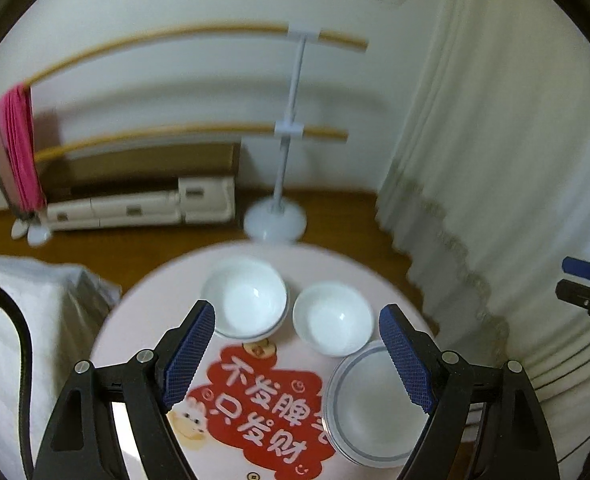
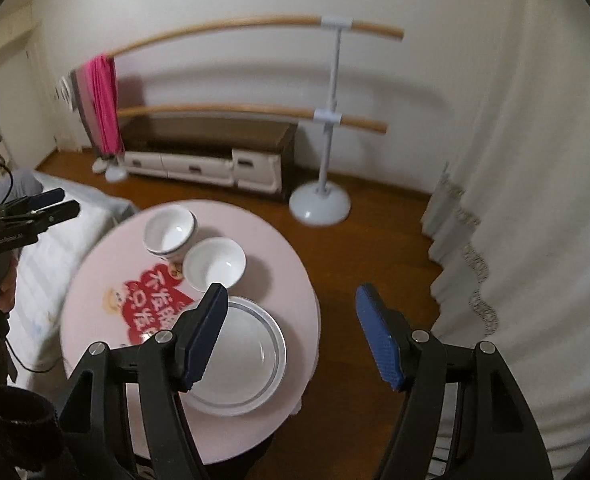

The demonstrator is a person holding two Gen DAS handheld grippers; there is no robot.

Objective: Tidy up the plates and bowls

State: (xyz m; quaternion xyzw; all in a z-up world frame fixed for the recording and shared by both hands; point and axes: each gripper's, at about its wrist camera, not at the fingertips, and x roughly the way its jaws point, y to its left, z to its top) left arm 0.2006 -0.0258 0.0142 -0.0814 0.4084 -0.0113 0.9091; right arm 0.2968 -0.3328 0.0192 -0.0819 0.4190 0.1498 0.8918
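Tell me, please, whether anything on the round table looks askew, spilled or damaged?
Nothing stands out. The two white bowls, far bowl and near bowl, sit upright and empty on the pink table. The plates lie flat in a neat stack near the edge. No spill or chip shows, though the pictures are slightly blurred.

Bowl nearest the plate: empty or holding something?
Empty. The bowl beside the plate sits upright on the table; only bare white interior with a glare spot shows.

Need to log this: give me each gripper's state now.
Left gripper: open, holding nothing, above the round table.
Right gripper: open, holding nothing, above the plate.
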